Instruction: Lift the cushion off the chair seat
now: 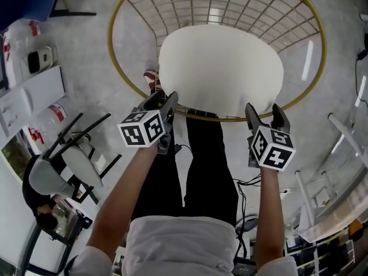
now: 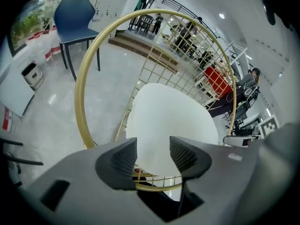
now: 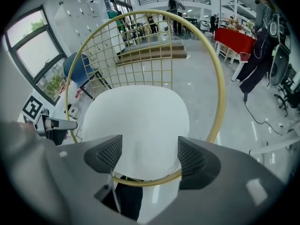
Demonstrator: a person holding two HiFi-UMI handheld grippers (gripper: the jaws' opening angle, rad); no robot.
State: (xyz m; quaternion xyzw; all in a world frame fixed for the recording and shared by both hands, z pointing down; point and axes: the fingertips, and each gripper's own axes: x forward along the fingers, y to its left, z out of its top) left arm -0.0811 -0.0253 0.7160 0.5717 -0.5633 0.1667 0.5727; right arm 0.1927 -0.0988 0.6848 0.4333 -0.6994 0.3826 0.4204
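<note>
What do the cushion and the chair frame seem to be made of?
Cushion: probably white fabric over soft padding. It looks matte, with rounded edges and a faint dimple near the front.
Chair frame: thin metal hoop and wire grid with a slightly shiny gold finish. Whether that is paint or plating, I can't tell.

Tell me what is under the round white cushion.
A gold wire chair: its rim and grid show around the cushion. The part directly beneath is covered.
</note>
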